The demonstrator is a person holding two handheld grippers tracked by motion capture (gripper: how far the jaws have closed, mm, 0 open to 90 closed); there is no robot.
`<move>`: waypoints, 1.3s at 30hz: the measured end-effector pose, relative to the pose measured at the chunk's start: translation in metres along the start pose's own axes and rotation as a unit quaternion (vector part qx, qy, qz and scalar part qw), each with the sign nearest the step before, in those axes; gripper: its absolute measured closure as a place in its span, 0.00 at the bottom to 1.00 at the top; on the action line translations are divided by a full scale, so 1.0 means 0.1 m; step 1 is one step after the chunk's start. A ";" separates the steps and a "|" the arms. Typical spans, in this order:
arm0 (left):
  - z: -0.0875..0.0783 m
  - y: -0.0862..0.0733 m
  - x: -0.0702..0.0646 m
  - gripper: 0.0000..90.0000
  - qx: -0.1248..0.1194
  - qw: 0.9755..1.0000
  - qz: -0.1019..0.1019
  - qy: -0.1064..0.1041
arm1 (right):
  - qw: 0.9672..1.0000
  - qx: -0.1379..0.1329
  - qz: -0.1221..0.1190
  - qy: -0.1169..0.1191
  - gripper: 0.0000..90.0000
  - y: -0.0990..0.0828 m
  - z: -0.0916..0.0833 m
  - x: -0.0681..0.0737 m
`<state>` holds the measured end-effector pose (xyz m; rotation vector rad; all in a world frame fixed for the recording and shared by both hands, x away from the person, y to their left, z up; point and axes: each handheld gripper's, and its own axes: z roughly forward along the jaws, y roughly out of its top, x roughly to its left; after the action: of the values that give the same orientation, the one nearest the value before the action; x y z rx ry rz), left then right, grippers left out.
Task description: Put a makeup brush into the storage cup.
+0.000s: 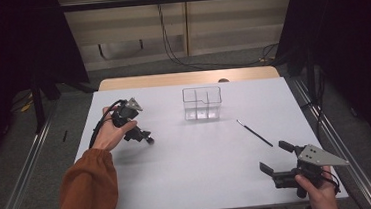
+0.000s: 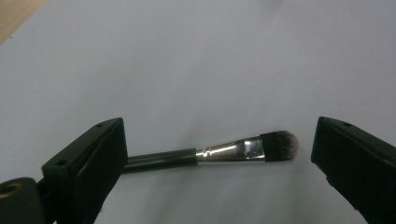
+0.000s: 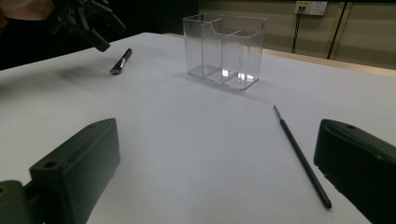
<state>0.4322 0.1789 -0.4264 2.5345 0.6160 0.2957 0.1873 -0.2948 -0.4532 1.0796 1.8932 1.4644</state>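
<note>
- Left gripper view, nearest first: the left gripper (image 2: 217, 154) hangs with its jaws spread wide on either side of the makeup brush (image 2: 210, 154), gripping nothing. The brush lies flat on the white table (image 2: 187, 56), handle running under one jaw, bristle head near the other.
- The brush looks light and stiff along its dark handle and metal collar, soft only at the bristles. I would close on the handle or collar, since the bristles would squash and the smooth handle may slip or roll.
- Right gripper view: the right gripper (image 3: 217, 168) is also spread and empty, low at the near edge of the table. Just ahead lies a thin black stick (image 3: 301, 156), which looks light and easy to roll.
- Farther off stands a clear plastic holder (image 3: 224, 49) with compartments, upright and empty.
- High view places it all: the brush at the table's left, the holder toward the far middle, and the stick on the right.
</note>
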 end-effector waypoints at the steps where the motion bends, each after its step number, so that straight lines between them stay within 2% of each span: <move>1: 0.01 0.00 0.01 0.04 0.003 1.000 0.003 0.003 | 1.000 0.000 0.000 0.001 0.00 0.00 0.00 0.00; 3: 0.01 0.02 0.06 0.04 0.009 1.000 0.012 -0.006 | 1.000 0.001 0.001 0.001 0.00 0.00 0.00 0.00; 6: 0.02 0.03 0.09 0.04 0.010 1.000 0.012 -0.008 | 1.000 0.001 0.004 0.001 0.00 -0.01 0.00 -0.01; 9: 0.05 0.02 0.14 0.05 0.020 1.000 0.022 -0.010 | 1.000 0.000 0.004 0.002 0.00 -0.01 0.00 -0.01; 11: 0.07 0.02 0.17 0.05 0.033 0.999 0.031 -0.020 | 1.000 0.001 0.004 0.001 0.00 -0.01 -0.01 -0.01; 13: 0.09 0.03 0.20 0.05 0.040 0.998 0.033 -0.022 | 1.000 0.001 0.004 0.002 0.00 -0.01 -0.01 -0.01; 14: 0.11 0.04 0.22 0.05 0.043 0.998 0.045 -0.022 | 1.000 0.002 0.007 0.001 0.00 -0.01 -0.01 -0.01; 15: 0.11 0.04 0.22 0.05 0.043 0.998 0.045 -0.022 | 1.000 0.001 0.008 0.001 0.00 -0.01 -0.01 -0.01; 17: 0.15 0.04 0.23 0.05 0.058 0.996 0.056 -0.021 | 1.000 0.002 0.008 0.001 0.00 -0.01 -0.01 -0.02; 18: 0.15 0.04 0.23 0.05 0.058 0.996 0.056 -0.021 | 1.000 0.002 0.008 0.002 0.00 -0.01 -0.01 -0.02; 19: 0.19 0.04 0.25 0.05 0.073 0.995 0.059 -0.030 | 1.000 0.002 0.009 0.002 0.00 -0.01 -0.01 -0.02; 20: 0.19 0.04 0.25 0.05 0.073 0.995 0.059 -0.030 | 1.000 0.002 0.009 0.002 0.00 -0.01 -0.01 -0.02; 21: 0.20 0.03 0.28 0.05 0.081 0.994 0.065 -0.031 | 1.000 0.004 0.007 0.003 0.00 -0.02 -0.01 -0.02; 28: 0.24 0.02 0.30 0.05 0.091 0.993 0.066 -0.045 | 1.000 0.004 0.009 0.004 0.00 -0.02 -0.01 -0.02; 31: 0.29 0.02 0.28 0.05 0.101 0.990 0.078 -0.054 | 1.000 0.001 0.012 0.003 0.00 -0.02 -0.02 -0.01; 33: 0.31 0.02 0.28 0.05 0.100 0.991 0.077 -0.055 | 1.000 0.003 0.010 0.004 0.00 -0.02 -0.02 -0.01; 35: 0.35 0.01 0.29 0.05 0.108 0.988 0.088 -0.062 | 1.000 0.003 0.010 0.004 0.00 -0.02 -0.02 -0.01; 36: 0.36 0.01 0.29 0.05 0.114 0.987 0.092 -0.059 | 1.000 0.003 0.010 0.005 0.00 -0.02 -0.02 -0.02; 37: 0.36 0.01 0.29 0.05 0.114 0.987 0.092 -0.059 | 1.000 0.003 0.010 0.005 0.00 -0.02 -0.02 -0.02; 38: 0.38 0.02 0.31 0.05 0.128 0.984 0.104 -0.064 | 1.000 0.002 0.012 0.004 0.00 -0.02 -0.02 -0.01; 39: 0.40 0.02 0.31 0.05 0.129 0.984 0.101 -0.066 | 1.000 0.002 0.012 0.004 0.00 -0.02 -0.02 -0.02</move>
<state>0.4727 0.1752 -0.4560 2.8447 0.3650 0.1238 0.1859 -0.2974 -0.4545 1.1037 1.8947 1.4808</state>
